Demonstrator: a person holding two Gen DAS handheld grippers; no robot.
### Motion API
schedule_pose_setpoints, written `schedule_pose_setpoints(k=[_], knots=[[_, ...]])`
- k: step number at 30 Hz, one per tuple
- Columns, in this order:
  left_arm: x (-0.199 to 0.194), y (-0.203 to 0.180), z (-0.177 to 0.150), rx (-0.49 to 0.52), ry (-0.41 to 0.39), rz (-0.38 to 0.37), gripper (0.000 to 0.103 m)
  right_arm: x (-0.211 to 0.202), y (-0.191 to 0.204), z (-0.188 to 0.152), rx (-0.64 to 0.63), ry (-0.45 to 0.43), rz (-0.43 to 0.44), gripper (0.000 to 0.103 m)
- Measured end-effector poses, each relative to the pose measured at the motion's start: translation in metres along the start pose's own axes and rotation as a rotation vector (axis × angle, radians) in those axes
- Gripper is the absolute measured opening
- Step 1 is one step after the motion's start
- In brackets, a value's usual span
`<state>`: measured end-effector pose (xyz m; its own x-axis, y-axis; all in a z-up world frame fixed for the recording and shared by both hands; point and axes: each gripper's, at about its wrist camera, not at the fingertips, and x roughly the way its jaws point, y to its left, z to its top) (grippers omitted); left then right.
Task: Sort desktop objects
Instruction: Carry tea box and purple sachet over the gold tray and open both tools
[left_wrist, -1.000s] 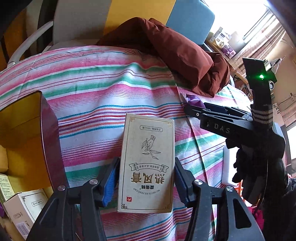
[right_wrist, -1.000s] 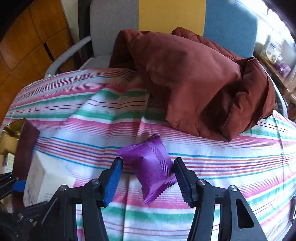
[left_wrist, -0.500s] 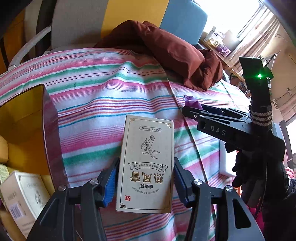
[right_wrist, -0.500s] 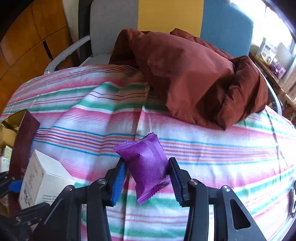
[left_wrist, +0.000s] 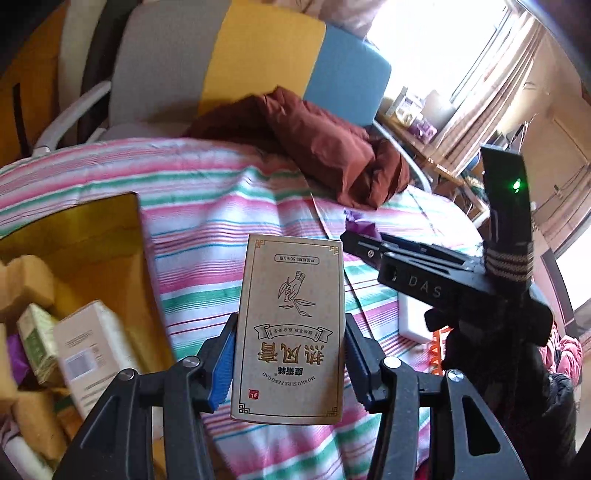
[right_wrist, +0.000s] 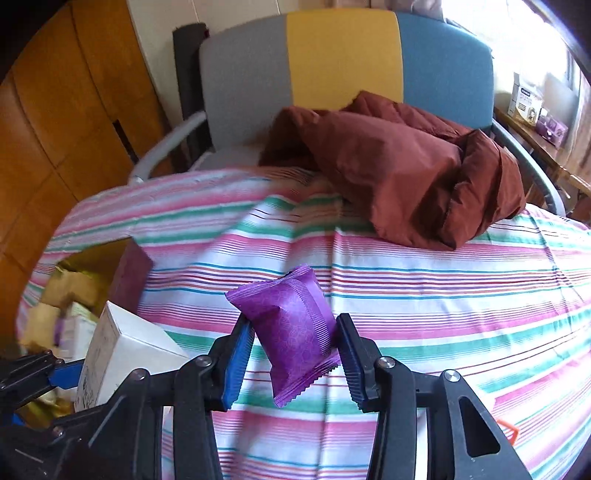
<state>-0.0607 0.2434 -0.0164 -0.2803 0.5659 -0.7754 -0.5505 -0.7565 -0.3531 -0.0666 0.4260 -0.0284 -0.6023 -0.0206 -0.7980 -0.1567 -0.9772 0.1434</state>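
1. Setting: a lived-in home room.
2. Evidence: striped tablecloth (right_wrist: 406, 295); padded chair (right_wrist: 343, 62) at 12 o'clock; rust-brown jacket (right_wrist: 399, 173); wooden cupboard doors (right_wrist: 66, 122) at 10 o'clock; curtained window (left_wrist: 480, 55) at 2 o'clock.

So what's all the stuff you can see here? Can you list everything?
beige carton: one, beige with gold print, clamped in the left gripper, lifted above the cloth
purple packet: one, purple, clamped in the right gripper
storage box: one, yellow inside, maroon outside, left of the cloth, holding small cartons
striped cloth: one, pink, green and white, covering the surface
brown jacket: one, reddish brown, far edge of the cloth
chair: one, grey, yellow and blue, behind the jacket
left gripper: one, black, blue pads
right gripper: one, black, blue pads
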Motion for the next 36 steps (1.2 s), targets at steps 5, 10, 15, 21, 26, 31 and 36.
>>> schedule_pose_setpoints(k=[5,10,15,21,26,31,36], knots=[[-0.042,0.02,-0.011,-0.032,-0.08,0.035,0.053,-0.016,0.029,-0.004,-0.033,-0.038,0.06,0.046],[-0.083,0.055,-0.023,-0.104,-0.154,0.078,0.053,-0.025,0.066,-0.01,-0.076,-0.061,0.128,0.046],[-0.115,0.099,-0.037,-0.195,-0.21,0.149,0.053,-0.035,0.105,-0.018,-0.127,-0.079,0.215,0.046],[-0.133,0.139,-0.06,-0.272,-0.228,0.212,0.053,-0.043,0.147,-0.033,-0.187,-0.077,0.327,0.046],[-0.131,0.151,-0.076,-0.29,-0.219,0.246,0.053,-0.046,0.179,-0.048,-0.257,-0.057,0.432,0.046],[-0.125,0.163,-0.086,-0.312,-0.199,0.267,0.053,-0.051,0.211,-0.067,-0.351,-0.041,0.511,0.046],[-0.119,0.162,-0.087,-0.293,-0.194,0.309,0.052,-0.04,0.226,-0.08,-0.416,-0.007,0.498,0.046]])
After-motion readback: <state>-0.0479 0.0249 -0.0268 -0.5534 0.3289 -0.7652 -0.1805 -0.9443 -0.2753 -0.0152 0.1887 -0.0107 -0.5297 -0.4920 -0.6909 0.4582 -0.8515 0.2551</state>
